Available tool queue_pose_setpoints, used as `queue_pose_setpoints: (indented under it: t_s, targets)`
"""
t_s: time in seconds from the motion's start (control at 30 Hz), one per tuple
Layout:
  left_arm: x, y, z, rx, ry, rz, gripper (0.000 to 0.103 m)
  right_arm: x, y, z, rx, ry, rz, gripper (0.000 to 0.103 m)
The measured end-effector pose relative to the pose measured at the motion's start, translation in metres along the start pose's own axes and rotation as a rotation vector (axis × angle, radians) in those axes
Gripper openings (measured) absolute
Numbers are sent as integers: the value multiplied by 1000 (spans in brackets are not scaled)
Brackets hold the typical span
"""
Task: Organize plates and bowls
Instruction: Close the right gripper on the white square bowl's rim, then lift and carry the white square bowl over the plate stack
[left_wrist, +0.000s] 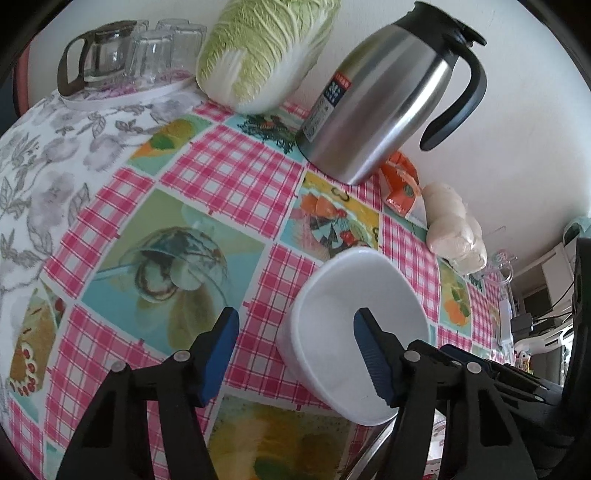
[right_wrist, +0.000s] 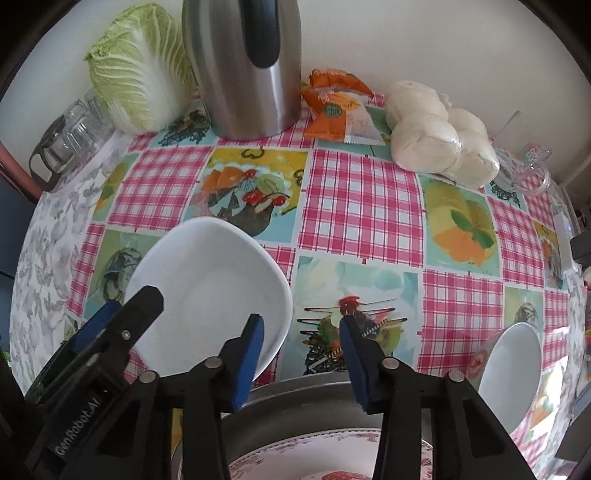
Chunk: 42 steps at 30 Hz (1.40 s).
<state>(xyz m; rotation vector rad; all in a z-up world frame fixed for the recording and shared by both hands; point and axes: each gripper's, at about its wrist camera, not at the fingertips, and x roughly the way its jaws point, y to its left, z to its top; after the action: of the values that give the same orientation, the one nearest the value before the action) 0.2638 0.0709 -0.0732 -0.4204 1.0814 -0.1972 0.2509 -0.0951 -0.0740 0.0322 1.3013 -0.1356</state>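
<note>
The left gripper (left_wrist: 295, 354) straddles the near wall of the deep white squarish bowl (left_wrist: 354, 332), one blue-padded finger (left_wrist: 371, 356) inside the cavity and the other outside toward nine o'clock; the fingers stand partly open and the outer pad is clear of the wall, so the bowl is bracketed rather than gripped, which reads as setting up a rim pinch. The bowl sits upright on the checked, fruit-printed cloth of the desk (left_wrist: 229, 173), mouth facing up, its longer side running from about seven o'clock to one o'clock in the left wrist view. In the right wrist view the same bowl lies at nine o'clock of the right gripper (right_wrist: 301, 354), whose fingers are partly open over bare cloth with nothing between them, just beyond the rim of the round grey metal tray (right_wrist: 314, 395) holding a flower-patterned plate (right_wrist: 332, 461). A second white bowl (right_wrist: 513, 373) tilts on its side at three o'clock, mouth turned toward the gripper. Judging by the tray, it serves as the collecting point for the dishes. A steel thermal jug (left_wrist: 384, 107) and a napa cabbage (left_wrist: 266, 51) stand well apart at twelve o'clock.
</note>
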Motion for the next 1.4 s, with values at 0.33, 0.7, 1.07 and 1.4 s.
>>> queue_pose_setpoints:
  t_s: [0.33, 0.7, 1.07, 1.4]
  targets:
    - [22, 7, -5, -56, 70, 14, 51, 15, 0, 5, 9, 47, 22, 34]
    - [30, 11, -8, -75, 84, 24, 49, 31, 11, 9, -23, 96, -13, 29]
    - [26, 23, -10, -143, 83, -45, 22, 28, 33, 7, -103, 59, -32, 15]
    - [-20, 32, 0, -157, 1, -54, 16, -10, 56, 3, -164, -31, -14, 14]
